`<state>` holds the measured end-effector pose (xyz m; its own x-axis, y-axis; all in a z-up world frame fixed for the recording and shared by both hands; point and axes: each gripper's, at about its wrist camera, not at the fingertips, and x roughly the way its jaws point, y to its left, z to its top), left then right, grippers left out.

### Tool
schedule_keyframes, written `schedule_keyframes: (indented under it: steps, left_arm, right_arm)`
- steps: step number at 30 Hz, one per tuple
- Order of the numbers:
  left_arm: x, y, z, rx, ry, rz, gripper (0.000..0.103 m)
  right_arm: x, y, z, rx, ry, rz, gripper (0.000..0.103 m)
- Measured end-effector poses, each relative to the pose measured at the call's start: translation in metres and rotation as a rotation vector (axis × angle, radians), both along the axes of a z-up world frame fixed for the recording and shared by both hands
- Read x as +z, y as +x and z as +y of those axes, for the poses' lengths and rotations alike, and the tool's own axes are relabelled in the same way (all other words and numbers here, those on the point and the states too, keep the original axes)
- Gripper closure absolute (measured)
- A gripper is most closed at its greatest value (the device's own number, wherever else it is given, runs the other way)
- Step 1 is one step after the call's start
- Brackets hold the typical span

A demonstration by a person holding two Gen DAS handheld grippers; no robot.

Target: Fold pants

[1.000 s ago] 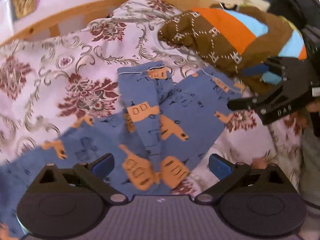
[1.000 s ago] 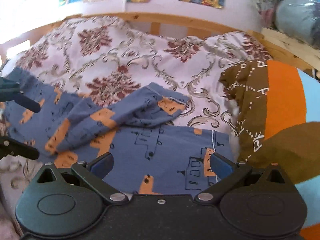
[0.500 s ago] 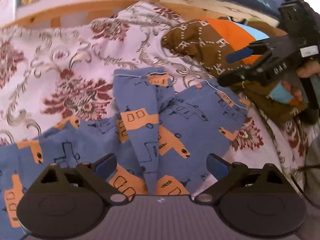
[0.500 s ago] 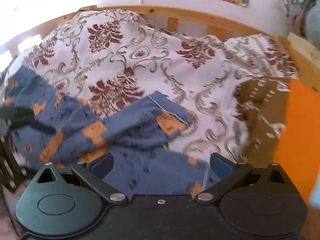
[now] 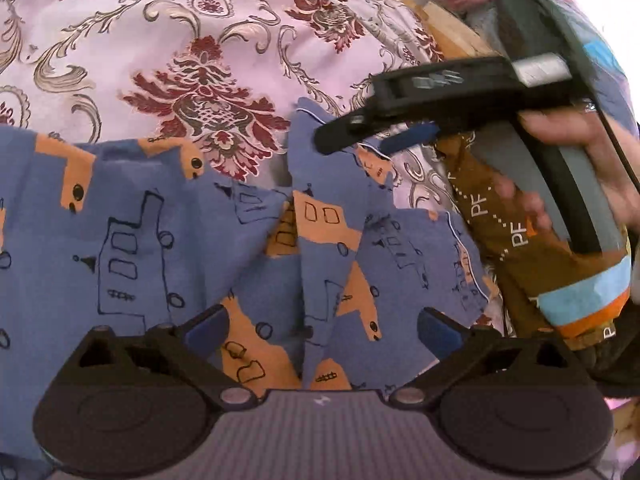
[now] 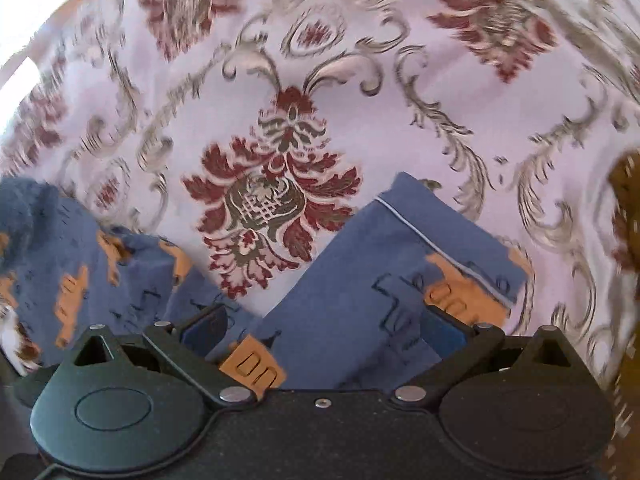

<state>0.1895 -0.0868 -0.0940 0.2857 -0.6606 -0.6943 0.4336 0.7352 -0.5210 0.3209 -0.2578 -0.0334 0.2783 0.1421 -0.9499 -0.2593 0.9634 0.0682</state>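
Blue pants [image 5: 160, 240] with orange truck prints lie rumpled on the floral bedspread [image 5: 160, 40]. One leg lies twisted over the other, its piped cuff [image 6: 448, 240] pointing to the far side. My left gripper [image 5: 322, 326] is open, low over the middle of the pants. My right gripper [image 6: 322, 326] is open, right above the upper leg near its cuff. In the left wrist view the right gripper [image 5: 376, 136] shows over that cuff, a hand holding it. Neither gripper holds cloth.
A brown, orange and light-blue cloth [image 5: 560, 280] lies at the right, beside the pants. A wooden bed frame [image 5: 452, 28] runs along the far edge. The bedspread stretches beyond the pants [image 6: 320, 80].
Both grippers have moved forward and lower over the pants. The right gripper has swung left, from the brown cloth side to above the upper leg's cuff.
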Motion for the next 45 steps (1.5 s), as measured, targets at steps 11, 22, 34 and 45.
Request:
schedule_keyframes:
  steps: [11,22,34,45]
  left_arm:
    - [0.006,-0.010,-0.011,-0.057,0.095,-0.093,0.050]
    - [0.002,-0.006,-0.007,-0.064,0.085,-0.052,0.098]
    - [0.023,-0.026,-0.019,-0.131,0.101,-0.201,0.100]
    - [0.019,-0.083,-0.059,-0.425,0.306,-0.404,0.101]
  right_arm:
    - [-0.022,0.021,0.028,0.066,-0.098,-0.009,0.050]
    - [-0.032,0.020,0.022,-0.030,-0.126,-0.053,0.101]
    - [0.049,-0.087,-0.049,-0.337,0.161,-0.381,0.102]
    - [-0.004,-0.253,-0.108,-0.773,0.306,-0.425,0.102]
